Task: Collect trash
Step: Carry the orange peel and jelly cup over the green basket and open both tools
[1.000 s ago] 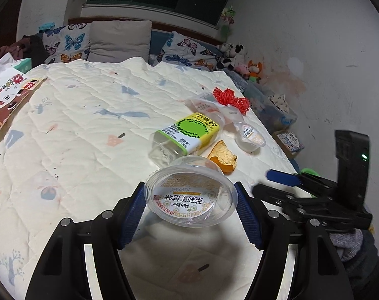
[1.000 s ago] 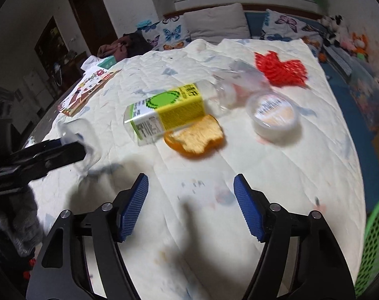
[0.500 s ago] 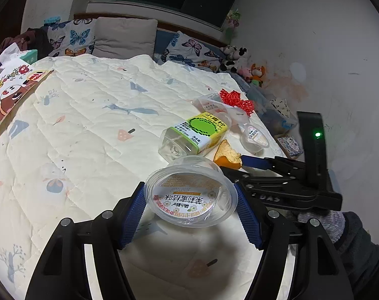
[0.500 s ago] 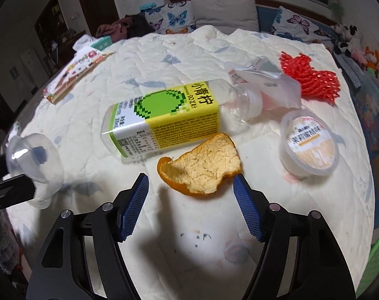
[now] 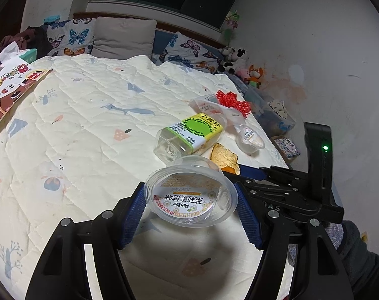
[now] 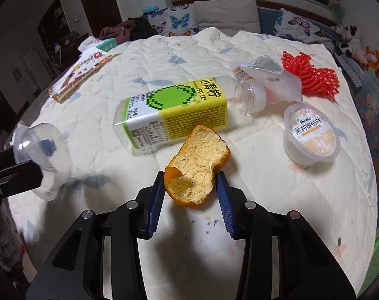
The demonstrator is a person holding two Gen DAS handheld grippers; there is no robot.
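Here, trash lies spread on a quilt (image 6: 277, 187) over a bed.

Bottle (image 6: 179, 110): clear, on its side, yellow and green label with a pixelated green fruit and the characters 小青柠 plus "90%"; finer print too small to read. Its base faces the left wrist camera, its capped neck points toward a crumpled clear wrapper (image 6: 272, 80).

Cup (image 5: 190, 197): clear plastic, clamped between the blue pads of the left gripper (image 5: 190, 212), held above the quilt with its printed lid film facing the camera. The Chinese characters read upside down there; I can't make them all out.

Second cup (image 6: 311, 137): same kind, standing on the quilt to the right of the bottle, orange and white lid film with Chinese text, blurred.

Peel (image 6: 197, 167): orange rind, pith up, on the quilt just beside the bottle. The right gripper (image 6: 189, 190), angled steeply down, has its jaws closing around the near end; the pads sit at its edges, contact uncertain.

Red net (image 6: 312, 75): foam fruit sleeve beyond the wrapper.

Book (image 5: 6, 95): cartoon cover at the quilt's far left edge.

The left view alone shows the right gripper's side with a green light and a dark sleeve (image 5: 359, 250). The right view alone shows the peel between the pads, and the held cup from the side.
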